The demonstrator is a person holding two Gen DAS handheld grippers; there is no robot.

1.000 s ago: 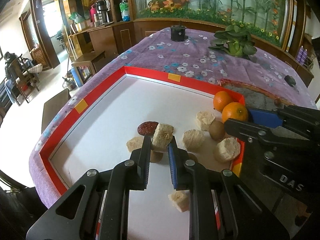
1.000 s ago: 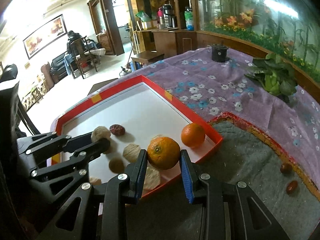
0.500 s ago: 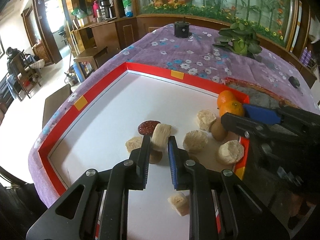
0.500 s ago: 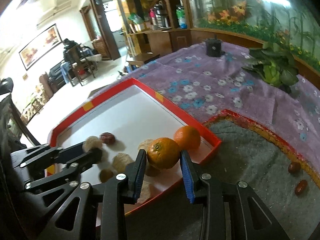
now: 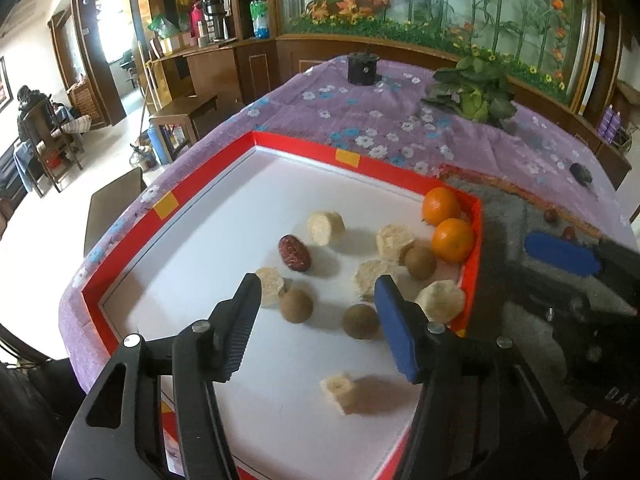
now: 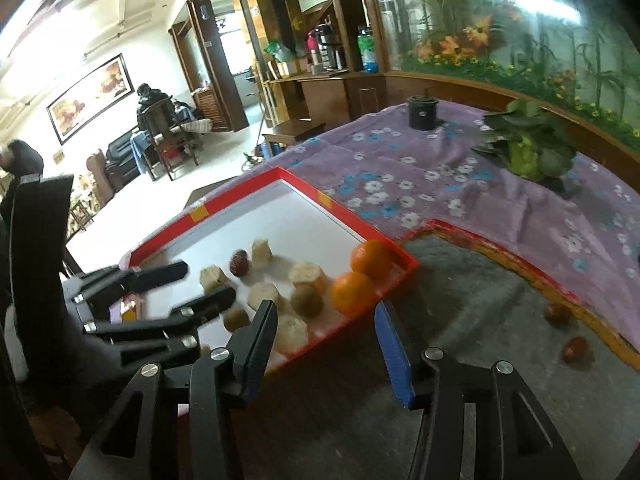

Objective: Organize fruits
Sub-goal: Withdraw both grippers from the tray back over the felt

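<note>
While both claws hang over the red-rimmed white tray (image 5: pixel 256 138), neither has hold of anything: the left gripper (image 5: pixel 316 312) has just been opening and its jaws stand wide, w/ nothing between the pads, and the right gripper (image 6: pixel 326 334) has just been opening too, jaws apart and empty above the grey felt mat (image 6: pixel 472 280) just right of the tray. By my read this is the release step, both pieces set down. A round orange citrus (image 5: pixel 453 239) sits touching a second orange (image 5: pixel 441 206) in the tray's far right corner; a pale beige cut fruit chunk (image 5: pixel 326 227) lies mid-tray, beside a dark red wrinkled date (image 5: pixel 295 253). Other beige chunks and small brown round fruits are scattered nr the right rim, not yet grouped. Two more small reddish fruits (image 6: pixel 558 314) lie on the mat, well apart from the tray. Next move prob. calls for the right claw to swing right, centre over one, then close gently since they're small and may roll.
</note>
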